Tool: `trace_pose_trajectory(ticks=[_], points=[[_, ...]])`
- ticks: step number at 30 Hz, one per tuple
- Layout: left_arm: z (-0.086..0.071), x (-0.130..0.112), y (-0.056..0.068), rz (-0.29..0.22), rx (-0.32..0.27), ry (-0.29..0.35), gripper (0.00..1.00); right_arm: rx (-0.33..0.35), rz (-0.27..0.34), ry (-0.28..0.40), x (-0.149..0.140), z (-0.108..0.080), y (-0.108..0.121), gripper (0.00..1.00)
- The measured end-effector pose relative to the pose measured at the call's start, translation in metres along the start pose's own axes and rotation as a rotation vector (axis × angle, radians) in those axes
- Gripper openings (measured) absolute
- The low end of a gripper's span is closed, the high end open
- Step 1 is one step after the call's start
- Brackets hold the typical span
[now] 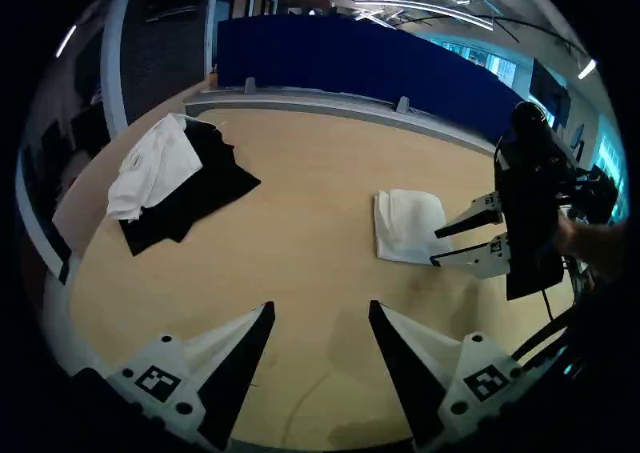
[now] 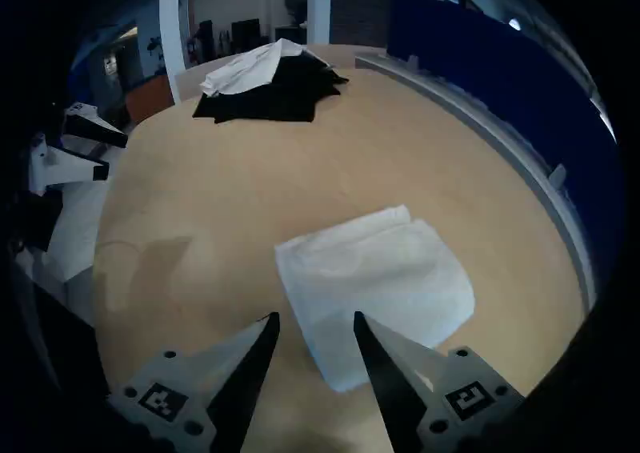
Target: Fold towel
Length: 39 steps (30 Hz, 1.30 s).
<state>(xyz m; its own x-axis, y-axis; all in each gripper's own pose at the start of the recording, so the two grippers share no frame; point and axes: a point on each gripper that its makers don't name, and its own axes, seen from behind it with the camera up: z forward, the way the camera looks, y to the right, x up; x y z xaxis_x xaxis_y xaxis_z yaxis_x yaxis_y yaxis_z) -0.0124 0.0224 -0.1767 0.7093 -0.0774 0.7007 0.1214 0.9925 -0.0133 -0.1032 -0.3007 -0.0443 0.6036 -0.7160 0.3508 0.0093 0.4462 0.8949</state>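
Observation:
A white towel (image 1: 406, 222) lies folded into a small rectangle on the tan table (image 1: 320, 181). In the right gripper view the towel (image 2: 376, 281) lies just ahead of and under my right gripper (image 2: 316, 317), which is open with its tips at the towel's near edge. The left gripper view shows the right gripper (image 1: 437, 246) at the towel's right side, fingers apart. My left gripper (image 1: 320, 307) is open over bare table, well short of the towel. It also appears at the far left of the right gripper view, left gripper (image 2: 116, 157).
A heap of white cloth over black cloth (image 1: 172, 181) lies at the table's far left corner, also seen as the cloth heap (image 2: 272, 81). A blue partition (image 1: 360, 61) runs along the table's far edge. A hand (image 1: 596, 245) holds the right gripper.

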Motion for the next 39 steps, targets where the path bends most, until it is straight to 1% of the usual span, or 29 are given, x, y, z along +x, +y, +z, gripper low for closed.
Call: trace_pose_trajectory(ticks=[8, 14, 16, 20, 27, 32, 39], points=[[0.003, 0.0, 0.004, 0.002, -0.005, -0.001, 0.87, -0.043, 0.051, -0.017, -0.027, -0.017, 0.01, 0.71], [0.003, 0.001, 0.007, 0.01, -0.009, -0.001, 0.87, -0.062, 0.082, -0.021, -0.035, -0.018, 0.015, 0.71], [0.003, 0.002, 0.008, 0.012, -0.009, -0.001, 0.87, -0.067, 0.088, -0.025, -0.037, -0.017, 0.016, 0.69], [0.003, 0.002, 0.009, 0.01, -0.01, 0.0, 0.87, -0.076, 0.103, -0.04, -0.044, -0.013, 0.015, 0.61], [0.003, 0.001, 0.008, 0.004, -0.009, 0.001, 0.87, -0.093, 0.132, -0.054, -0.053, -0.007, 0.013, 0.53], [0.005, -0.001, 0.008, 0.007, -0.009, -0.001, 0.87, -0.109, 0.155, -0.056, -0.058, -0.004, 0.015, 0.38], [0.006, 0.0, 0.01, 0.011, -0.011, -0.001, 0.87, -0.111, 0.171, -0.05, -0.06, -0.002, 0.014, 0.17]])
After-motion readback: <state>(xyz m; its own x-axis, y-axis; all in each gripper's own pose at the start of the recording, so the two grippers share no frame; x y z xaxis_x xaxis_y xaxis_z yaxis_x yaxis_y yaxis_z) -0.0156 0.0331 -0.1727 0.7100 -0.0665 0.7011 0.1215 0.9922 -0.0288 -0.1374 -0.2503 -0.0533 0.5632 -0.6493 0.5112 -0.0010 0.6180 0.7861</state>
